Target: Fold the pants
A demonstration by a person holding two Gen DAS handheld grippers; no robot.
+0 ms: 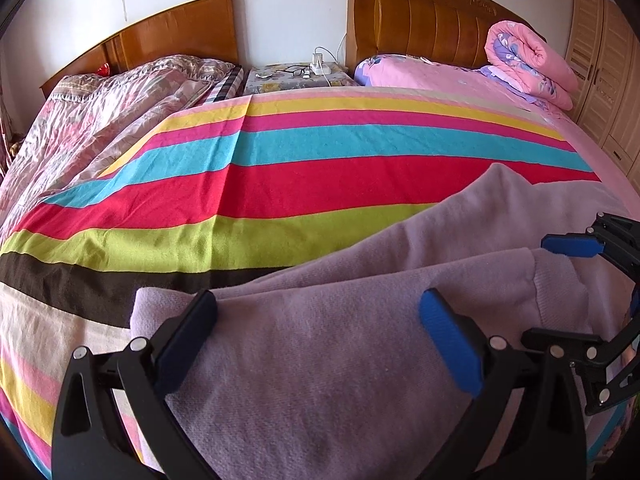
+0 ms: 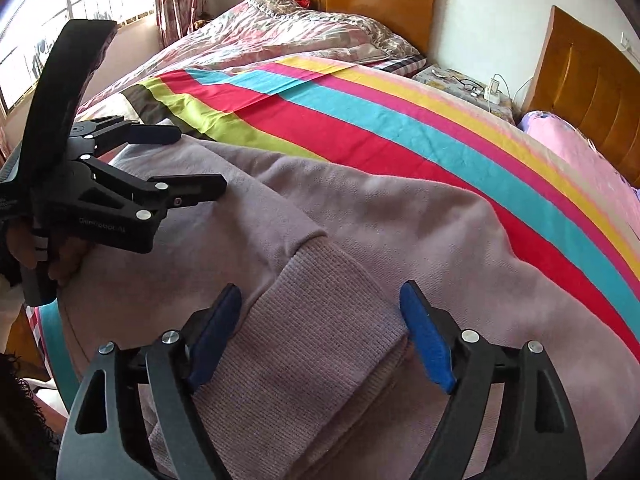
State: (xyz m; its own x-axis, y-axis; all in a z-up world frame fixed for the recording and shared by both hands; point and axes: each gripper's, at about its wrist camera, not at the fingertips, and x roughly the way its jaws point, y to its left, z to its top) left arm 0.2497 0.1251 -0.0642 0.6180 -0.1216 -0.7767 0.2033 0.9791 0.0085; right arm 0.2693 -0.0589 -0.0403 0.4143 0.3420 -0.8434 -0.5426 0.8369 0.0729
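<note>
since both tools are low over the cloth, what matters is how the pants (image 1: pixel 320 360) lie under them: the lilac knit garment is spread on the near part of the striped blanket (image 1: pixel 280 184), its long axis running left to right along the near edge of the bed, with one leg slanting away to the far right

the left gripper (image 1: pixel 320 344) has its fingers spread wide, straddling the left end of the pants, cloth between them but not pinched. the right gripper (image 2: pixel 320 332) is likewise spread wide, one blue pad on either side of the ribbed cuff (image 2: pixel 320 320), which lies just ahead of it; whether the pads touch the knit i cannot tell. the cuff sits on top of another layer of the same fabric, so the right tool is the nearer one to that end

my judgement is that the coming move is a pinch at each end, and closing on the upper layer alone will be the awkward part, as soft knit tends to bunch

far off stand a nightstand (image 1: pixel 296 78) with glasses and a charger, a rolled pink quilt (image 1: pixel 532 64) at far right, and a crumpled floral duvet (image 1: pixel 120 104) at far left; none of it crowds the pants
</note>
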